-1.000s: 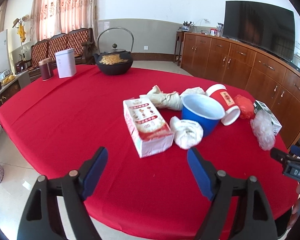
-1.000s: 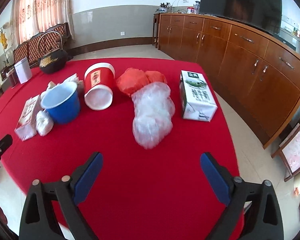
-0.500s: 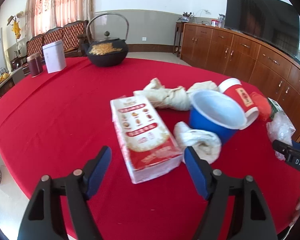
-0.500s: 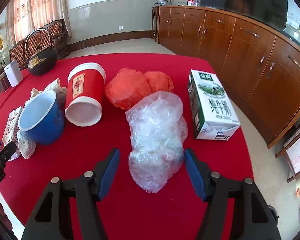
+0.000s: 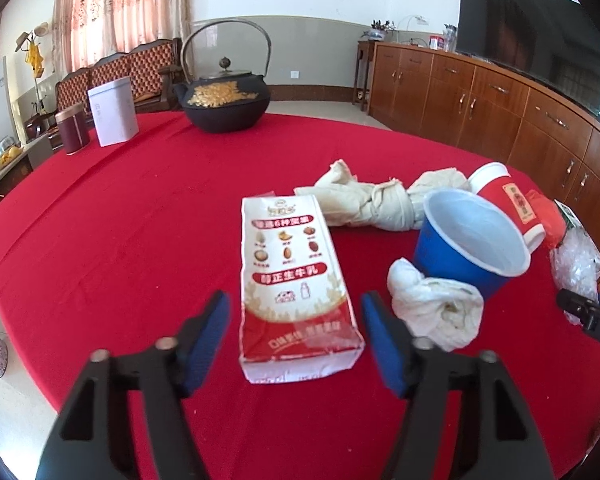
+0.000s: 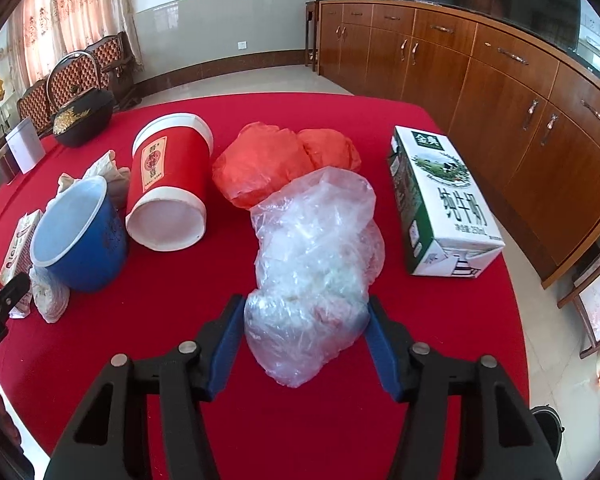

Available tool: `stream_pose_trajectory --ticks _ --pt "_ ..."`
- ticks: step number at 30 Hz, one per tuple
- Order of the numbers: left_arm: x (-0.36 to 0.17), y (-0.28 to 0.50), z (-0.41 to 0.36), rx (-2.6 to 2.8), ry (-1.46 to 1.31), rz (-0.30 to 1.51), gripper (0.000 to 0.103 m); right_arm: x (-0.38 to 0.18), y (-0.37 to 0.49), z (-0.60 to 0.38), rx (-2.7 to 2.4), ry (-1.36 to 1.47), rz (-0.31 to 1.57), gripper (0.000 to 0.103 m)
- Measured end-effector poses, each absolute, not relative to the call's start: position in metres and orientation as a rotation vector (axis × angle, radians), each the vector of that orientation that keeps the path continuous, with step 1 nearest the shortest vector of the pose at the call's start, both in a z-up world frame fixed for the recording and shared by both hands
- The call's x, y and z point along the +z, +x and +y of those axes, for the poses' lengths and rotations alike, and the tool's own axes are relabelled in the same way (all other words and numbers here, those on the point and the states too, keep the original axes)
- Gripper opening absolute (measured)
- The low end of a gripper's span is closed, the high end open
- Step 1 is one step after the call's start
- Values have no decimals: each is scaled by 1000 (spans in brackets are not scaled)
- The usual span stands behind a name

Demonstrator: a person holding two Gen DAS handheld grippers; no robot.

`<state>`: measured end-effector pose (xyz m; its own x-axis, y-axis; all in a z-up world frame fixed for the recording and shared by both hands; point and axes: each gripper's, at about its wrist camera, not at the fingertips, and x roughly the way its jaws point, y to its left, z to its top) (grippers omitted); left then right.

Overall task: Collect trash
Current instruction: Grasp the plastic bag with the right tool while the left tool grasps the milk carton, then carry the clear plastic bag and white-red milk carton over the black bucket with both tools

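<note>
A red-and-white milk carton (image 5: 296,280) lies flat on the red tablecloth (image 5: 120,240). My left gripper (image 5: 295,306) straddles its near end with jaws closing, and a thin strip of cloth still shows beside each pad. In the right wrist view a clear plastic bag (image 6: 312,264) sits between the fingers of my right gripper (image 6: 305,308). These jaws are closing too, and both blue pads touch the bag's sides. Other trash lies close by: a blue cup (image 5: 468,244), a red cup (image 6: 168,184) on its side, an orange bag (image 6: 268,164), a green-and-white carton (image 6: 440,204) and crumpled white paper (image 5: 436,312).
A black iron kettle (image 5: 226,100), a white box (image 5: 114,112) and a dark red tin (image 5: 73,128) stand at the far side of the table. Beige crumpled wrapping (image 5: 364,200) lies behind the carton. Wooden cabinets (image 6: 500,80) line the right wall, close to the table's edge.
Both grippers moved forward and down onto the trash and narrowed. The left now straddles the red-and-white carton, and the right has come around the clear bag until its pads touch it.
</note>
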<state>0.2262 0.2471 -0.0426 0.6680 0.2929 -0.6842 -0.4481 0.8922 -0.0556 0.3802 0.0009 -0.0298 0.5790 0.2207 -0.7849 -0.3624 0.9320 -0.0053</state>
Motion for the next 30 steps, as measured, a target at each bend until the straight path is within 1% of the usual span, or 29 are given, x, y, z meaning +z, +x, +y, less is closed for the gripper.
stream_pose_trajectory --ticks 6,14,20,30 --pt "-35 211 242 398 -215 694 52 -27 373 -4 368 -153 879 45" --pt "-11 184 223 373 -196 647 52 1 348 -25 370 -112 825 45" --pt "4 169 193 316 -164 625 52 26 320 -55 343 -105 789 45" --pt "21 162 122 187 -128 610 52 48 271 -117 303 -78 754 45"
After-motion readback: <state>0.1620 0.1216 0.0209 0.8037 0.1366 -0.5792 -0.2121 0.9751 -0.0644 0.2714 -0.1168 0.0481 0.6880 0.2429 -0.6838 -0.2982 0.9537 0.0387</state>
